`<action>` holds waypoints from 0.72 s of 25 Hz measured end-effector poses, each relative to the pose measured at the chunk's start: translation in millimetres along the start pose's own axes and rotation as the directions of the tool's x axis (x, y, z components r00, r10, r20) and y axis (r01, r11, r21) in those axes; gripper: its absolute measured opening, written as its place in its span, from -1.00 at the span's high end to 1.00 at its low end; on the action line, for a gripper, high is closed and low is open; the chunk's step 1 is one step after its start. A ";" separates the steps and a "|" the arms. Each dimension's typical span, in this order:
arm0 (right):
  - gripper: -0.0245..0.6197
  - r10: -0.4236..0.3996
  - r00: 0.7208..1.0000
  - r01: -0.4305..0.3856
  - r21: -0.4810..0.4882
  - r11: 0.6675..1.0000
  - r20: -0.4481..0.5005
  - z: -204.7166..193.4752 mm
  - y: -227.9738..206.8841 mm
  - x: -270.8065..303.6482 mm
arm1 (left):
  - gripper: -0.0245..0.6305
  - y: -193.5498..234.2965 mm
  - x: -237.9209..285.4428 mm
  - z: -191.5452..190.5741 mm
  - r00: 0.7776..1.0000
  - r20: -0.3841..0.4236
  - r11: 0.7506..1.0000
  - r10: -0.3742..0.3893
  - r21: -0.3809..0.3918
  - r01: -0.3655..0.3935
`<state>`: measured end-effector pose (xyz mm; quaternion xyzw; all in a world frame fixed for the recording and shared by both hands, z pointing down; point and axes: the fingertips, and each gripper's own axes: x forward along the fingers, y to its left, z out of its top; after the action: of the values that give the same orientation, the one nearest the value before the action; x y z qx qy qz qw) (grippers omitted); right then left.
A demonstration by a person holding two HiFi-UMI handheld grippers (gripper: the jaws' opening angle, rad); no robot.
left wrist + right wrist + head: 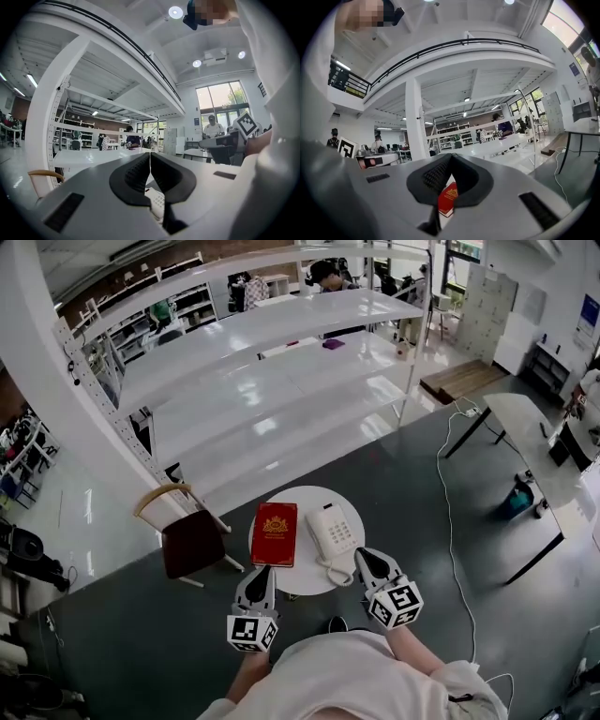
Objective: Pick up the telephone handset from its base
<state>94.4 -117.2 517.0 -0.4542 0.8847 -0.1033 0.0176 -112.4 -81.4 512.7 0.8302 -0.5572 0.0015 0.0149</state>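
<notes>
A white telephone (331,532) sits on the right half of a small round white table (298,583), its handset resting on the base and its coiled cord (334,571) hanging off the near side. My left gripper (261,569) is at the table's near edge, just short of a red book (275,533), with its jaws shut and nothing held. My right gripper (362,555) is shut and empty at the table's right near edge, close to the phone's near corner. Under the jaws, the left gripper view shows the phone's keypad (157,201) and the right gripper view shows the red book (449,199).
A brown chair (192,541) with a wooden backrest stands left of the table. A tall white shelf rack (272,381) rises behind it. Long tables (534,442), a blue bin (516,500) and a white cable (450,502) on the dark floor are to the right. People stand far back.
</notes>
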 end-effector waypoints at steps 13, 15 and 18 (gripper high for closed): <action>0.90 0.045 0.998 -0.045 -0.007 0.999 -0.032 7.8 -44.5 42.4 | 0.86 4.6 69.6 6.5 0.999 0.016 0.999 0.031 -0.019 -0.030; 0.90 0.039 0.999 -0.039 -0.002 0.999 -0.034 7.5 -46.6 48.4 | 0.86 9.0 73.4 5.9 1.000 0.011 0.999 0.028 -0.020 -0.027; 0.90 0.029 0.999 -0.029 0.004 1.000 -0.034 5.2 -47.1 58.6 | 0.86 17.7 77.1 3.6 1.000 0.003 1.000 0.018 -0.024 -0.018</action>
<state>98.4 -192.1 525.0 -0.4394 0.8912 -0.1124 0.0047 -99.6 -159.5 511.0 0.8249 -0.5647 -0.0065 0.0239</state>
